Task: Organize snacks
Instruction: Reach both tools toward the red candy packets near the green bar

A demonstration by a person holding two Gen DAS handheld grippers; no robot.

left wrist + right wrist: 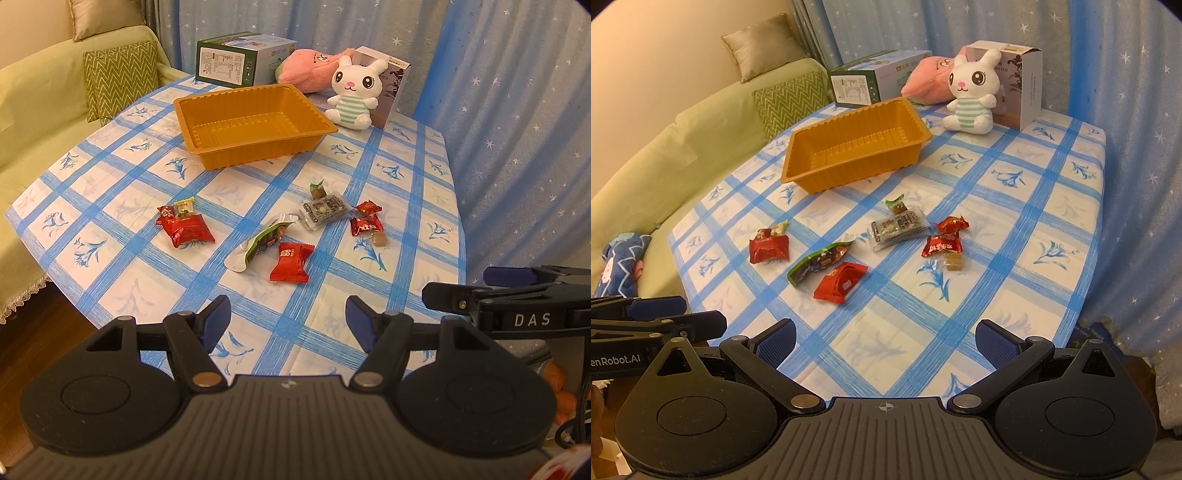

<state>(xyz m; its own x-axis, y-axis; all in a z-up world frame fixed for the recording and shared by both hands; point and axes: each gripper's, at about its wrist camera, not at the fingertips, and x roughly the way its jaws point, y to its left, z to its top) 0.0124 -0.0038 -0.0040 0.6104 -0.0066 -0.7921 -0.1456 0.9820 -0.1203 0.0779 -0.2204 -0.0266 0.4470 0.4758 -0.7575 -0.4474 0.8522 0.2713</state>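
Note:
Several wrapped snacks lie loose on the blue-checked tablecloth (325, 295): a red packet (190, 229) at the left, a long green pouch (264, 240) and a red packet (291, 262) in the middle, a clear packet (323, 212) and red candies (365, 223) at the right. Behind them stands an empty orange tray (243, 125), also in the right wrist view (857, 147). My left gripper (286, 310) hangs open over the near table edge, holding nothing. My right gripper (885, 328) is open too, beside it, short of the red packet (840, 282).
A white plush rabbit (351, 92), a pink plush (310, 68), a green box (240, 59) and a white box (388, 81) line the far edge. A green sofa (37, 110) with a cushion (118, 81) stands left; blue starred curtains hang behind and right.

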